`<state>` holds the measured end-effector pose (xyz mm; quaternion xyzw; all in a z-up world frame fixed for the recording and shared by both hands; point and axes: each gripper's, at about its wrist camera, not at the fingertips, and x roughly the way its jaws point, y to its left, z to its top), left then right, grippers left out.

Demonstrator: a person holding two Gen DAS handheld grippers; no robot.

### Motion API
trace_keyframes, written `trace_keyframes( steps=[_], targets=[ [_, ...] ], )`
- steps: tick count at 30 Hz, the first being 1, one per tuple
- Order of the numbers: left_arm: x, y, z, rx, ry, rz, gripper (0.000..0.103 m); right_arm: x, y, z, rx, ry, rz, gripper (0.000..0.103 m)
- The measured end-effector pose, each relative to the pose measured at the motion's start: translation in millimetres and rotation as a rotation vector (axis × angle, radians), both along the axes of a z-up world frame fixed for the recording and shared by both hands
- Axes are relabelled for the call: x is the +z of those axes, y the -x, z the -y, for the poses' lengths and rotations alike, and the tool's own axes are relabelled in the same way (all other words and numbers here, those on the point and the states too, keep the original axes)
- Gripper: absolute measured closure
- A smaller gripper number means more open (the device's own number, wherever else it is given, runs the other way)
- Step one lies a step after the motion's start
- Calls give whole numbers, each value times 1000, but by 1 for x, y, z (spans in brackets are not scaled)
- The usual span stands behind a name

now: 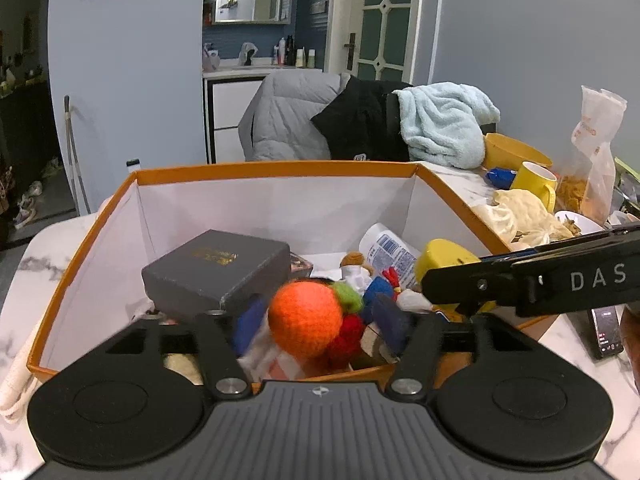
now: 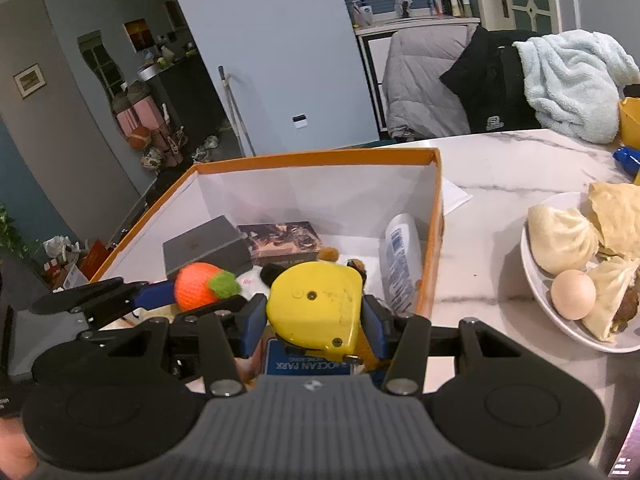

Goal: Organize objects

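Observation:
An orange-rimmed cardboard box (image 1: 276, 169) with white inner walls stands on the marble table; it also shows in the right wrist view (image 2: 320, 157). My left gripper (image 1: 320, 320) is over the box, shut on an orange knitted fruit (image 1: 306, 318) with a green leaf, also seen in the right wrist view (image 2: 196, 286). My right gripper (image 2: 314, 314) is over the box's near right corner, shut on a yellow tape measure (image 2: 316, 306), seen in the left wrist view (image 1: 444, 258). Inside lie a grey box (image 1: 216, 272), a white bottle (image 2: 402, 258), a picture box (image 2: 282, 236) and small toys.
A plate (image 2: 552, 292) of buns and an egg sits right of the box. A yellow mug (image 1: 534, 182), yellow bowl (image 1: 516, 152), snack bag (image 1: 592, 160) and phone (image 1: 606, 332) are on the table. Jackets and a blue towel (image 1: 440, 120) hang over chairs behind.

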<state>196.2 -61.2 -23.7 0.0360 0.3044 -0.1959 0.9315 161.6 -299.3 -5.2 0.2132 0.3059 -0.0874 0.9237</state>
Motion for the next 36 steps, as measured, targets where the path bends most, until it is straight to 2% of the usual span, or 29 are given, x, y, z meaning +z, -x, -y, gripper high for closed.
trace_keyframes(
  steps=[2,4,9,14,19,24,26,29,32,36],
  targets=[
    [1,3,1,-7,-1,20,14,1,0,-1,1,3,7,48],
    [2,5,1,-17,-1,25,14,5,3,-1,-4,12,31,44],
    [4,11,3,-28,9,36,13,11,7,1,-10,4,62,44],
    [13,25,-1,-47,69,61,12,24,19,0,-11,0,94,43],
    [26,38,3,-62,67,130,4,42,36,-9,22,32,124,43],
    [36,41,-1,-49,135,149,1,57,60,-13,24,-22,183,42],
    [38,40,1,-39,127,143,1,60,70,-14,17,-38,199,41],
    [40,43,4,-37,96,155,0,63,80,-19,11,-8,210,37],
    [41,40,9,12,21,146,0,63,84,-21,12,18,196,37],
    [46,47,2,-25,88,197,0,62,87,-18,-10,12,197,37]
  ],
)
